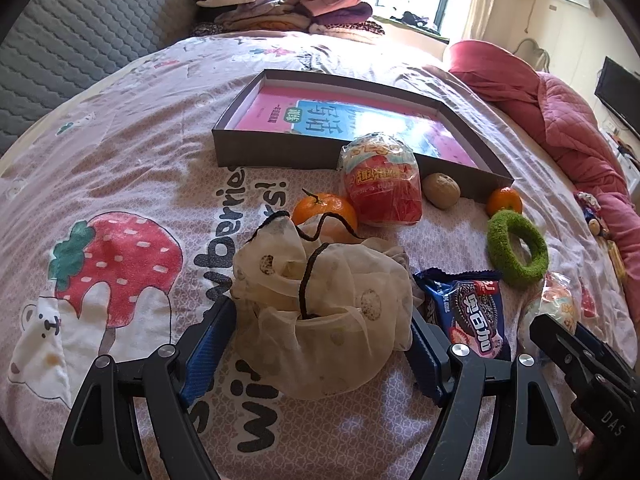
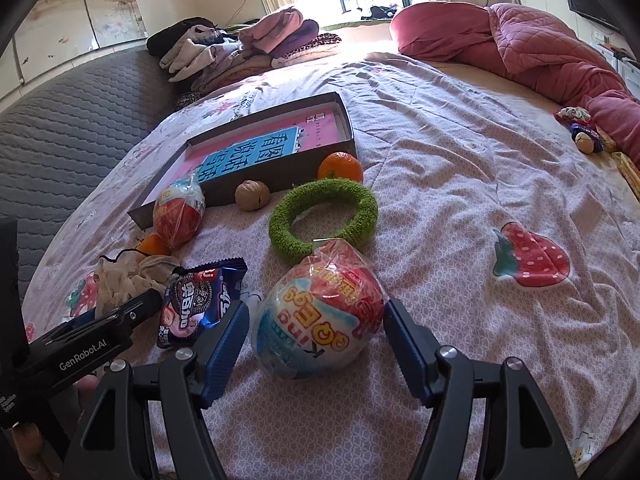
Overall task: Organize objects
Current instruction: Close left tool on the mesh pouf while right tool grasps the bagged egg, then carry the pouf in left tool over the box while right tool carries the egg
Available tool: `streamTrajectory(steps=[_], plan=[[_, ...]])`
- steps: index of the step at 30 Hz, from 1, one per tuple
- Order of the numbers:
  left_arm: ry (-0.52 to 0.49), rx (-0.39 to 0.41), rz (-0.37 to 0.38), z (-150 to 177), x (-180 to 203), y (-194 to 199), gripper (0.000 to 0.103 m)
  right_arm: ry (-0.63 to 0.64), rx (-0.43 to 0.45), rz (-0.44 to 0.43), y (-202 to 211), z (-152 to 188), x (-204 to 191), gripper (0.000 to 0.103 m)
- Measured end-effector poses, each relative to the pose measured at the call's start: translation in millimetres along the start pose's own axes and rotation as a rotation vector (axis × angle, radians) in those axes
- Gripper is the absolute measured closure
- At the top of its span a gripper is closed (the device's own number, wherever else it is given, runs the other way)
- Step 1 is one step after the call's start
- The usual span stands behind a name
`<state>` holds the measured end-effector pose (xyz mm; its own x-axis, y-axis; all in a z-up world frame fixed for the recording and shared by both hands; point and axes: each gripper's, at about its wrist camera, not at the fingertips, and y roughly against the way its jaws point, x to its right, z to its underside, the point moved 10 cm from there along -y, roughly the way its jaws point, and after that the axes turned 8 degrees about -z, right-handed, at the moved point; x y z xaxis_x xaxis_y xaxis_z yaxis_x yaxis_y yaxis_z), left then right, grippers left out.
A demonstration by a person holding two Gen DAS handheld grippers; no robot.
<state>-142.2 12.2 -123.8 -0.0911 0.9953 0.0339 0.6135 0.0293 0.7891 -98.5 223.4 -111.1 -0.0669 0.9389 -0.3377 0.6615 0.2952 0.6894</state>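
The mesh pouch (image 1: 320,312), cream with a dark cord, lies crumpled on the bed (image 1: 120,152) between the fingers of the left claw (image 1: 324,344). The jaws stand wide; the blue pads sit beside the fabric on both sides, and contact cannot be confirmed.

The wrapped ball (image 2: 320,312) (red, white and blue print) lies between the fingers of the right claw (image 2: 316,344). These jaws are also wide, with a gap visible at each side.

A cookie packet (image 1: 468,312) lies just right of the pouch. Beyond the pouch sit an orange (image 1: 326,212) and a second wrapped ball (image 1: 382,184), the latter against the front wall of a shallow box (image 1: 276,148) that holds a pink book (image 1: 320,116). A walnut (image 1: 441,191), a second orange (image 1: 505,200) and a green ring (image 1: 516,248) lie near the box's right corner.
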Motion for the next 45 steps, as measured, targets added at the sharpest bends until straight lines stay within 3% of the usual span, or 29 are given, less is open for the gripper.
streamTrajectory(steps=[7,12,15,20,26,45], plan=[[-0.008,0.016,0.007,0,5,-3,0.022,0.027,-0.031,0.0,-15,-1,-4,0.033],[-0.025,0.025,0.018,2,7,-2,0.026,0.05,-0.034,0.021,-20,3,-3,0.04],[-0.024,0.03,0.032,1,7,0,0.035,0.036,-0.009,-0.003,-14,0,-2,0.04],[-0.026,0.027,0.064,3,10,3,0.061,0.044,0.0,-0.009,-11,-1,-3,0.041],[-0.026,0.027,0.099,6,12,8,0.074,0.075,0.023,-0.005,-4,-4,-9,0.041],[-0.053,0.079,0.135,6,20,47,0.076,0.18,0.084,-0.035,18,-16,-39,0.041]])
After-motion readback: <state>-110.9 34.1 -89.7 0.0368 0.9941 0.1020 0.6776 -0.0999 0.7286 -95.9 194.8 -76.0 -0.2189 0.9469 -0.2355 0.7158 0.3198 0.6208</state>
